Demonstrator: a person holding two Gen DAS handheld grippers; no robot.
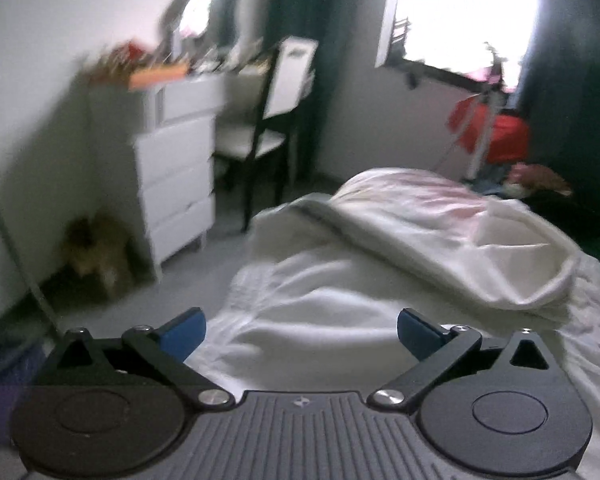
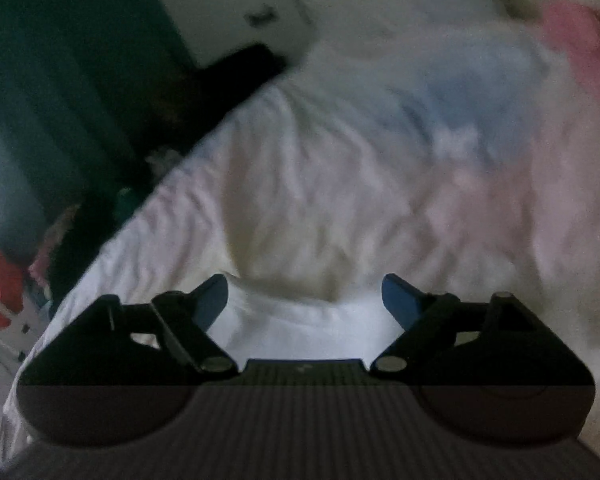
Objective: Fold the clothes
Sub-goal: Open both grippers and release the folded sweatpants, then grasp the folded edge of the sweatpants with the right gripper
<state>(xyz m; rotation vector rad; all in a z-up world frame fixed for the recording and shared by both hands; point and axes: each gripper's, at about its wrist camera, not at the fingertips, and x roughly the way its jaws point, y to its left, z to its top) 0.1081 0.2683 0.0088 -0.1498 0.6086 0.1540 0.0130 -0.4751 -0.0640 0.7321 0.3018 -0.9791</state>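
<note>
- While both sets of jaws stand spread with nothing between them, the left gripper (image 1: 302, 330) hangs over white cloth (image 1: 320, 312) low in its frame, and the right gripper (image 2: 304, 300) over a pale garment (image 2: 300, 328) at the bottom centre of its view.
- Judging by its creases and slumped folds, that fabric is light, soft and limp; it should sag wherever it is unsupported.
- Best taken by a hem or corner, one in each gripper, pinching a single layer.
- Further out, a folded white bundle (image 1: 440, 240) lies at centre right on the bed (image 2: 480, 240); a white dresser (image 1: 176, 168) stands at left.
</note>
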